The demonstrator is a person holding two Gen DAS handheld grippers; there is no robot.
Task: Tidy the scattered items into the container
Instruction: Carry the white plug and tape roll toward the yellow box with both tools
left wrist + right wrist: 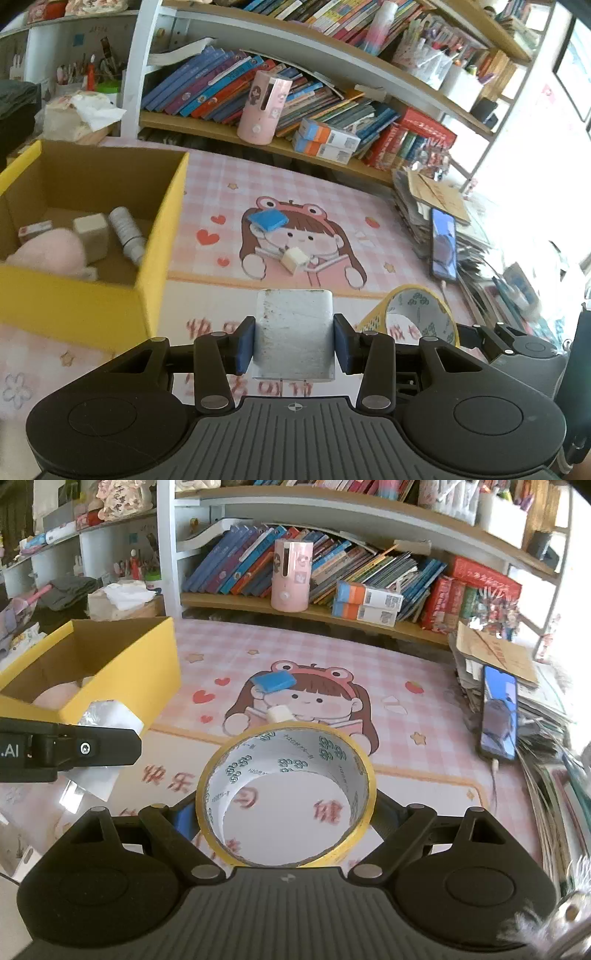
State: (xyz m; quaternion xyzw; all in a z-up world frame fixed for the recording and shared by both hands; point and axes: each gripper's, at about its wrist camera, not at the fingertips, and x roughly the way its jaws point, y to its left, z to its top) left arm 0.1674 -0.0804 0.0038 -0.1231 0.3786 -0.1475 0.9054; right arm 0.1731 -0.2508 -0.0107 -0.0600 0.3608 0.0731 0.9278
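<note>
Pink mat (pixel 295 184) bears two loose items; left gripper (pixel 293 341) clamps one silver block (pixel 293 332), right gripper (pixel 286 812) one tape roll (pixel 286 797).

Black left gripper (pixel 293 345), blue-padded fingers (pixel 244 345), silver pivot screws, ribbed grey base

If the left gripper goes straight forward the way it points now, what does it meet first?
Probably the small cream block on the pink mat; the left gripper, holding a white block, aims right of the yellow box. Depth is unclear.

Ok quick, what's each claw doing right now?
Left claw: closed on a white block.
Right claw: closed on a roll of yellow tape.
</note>
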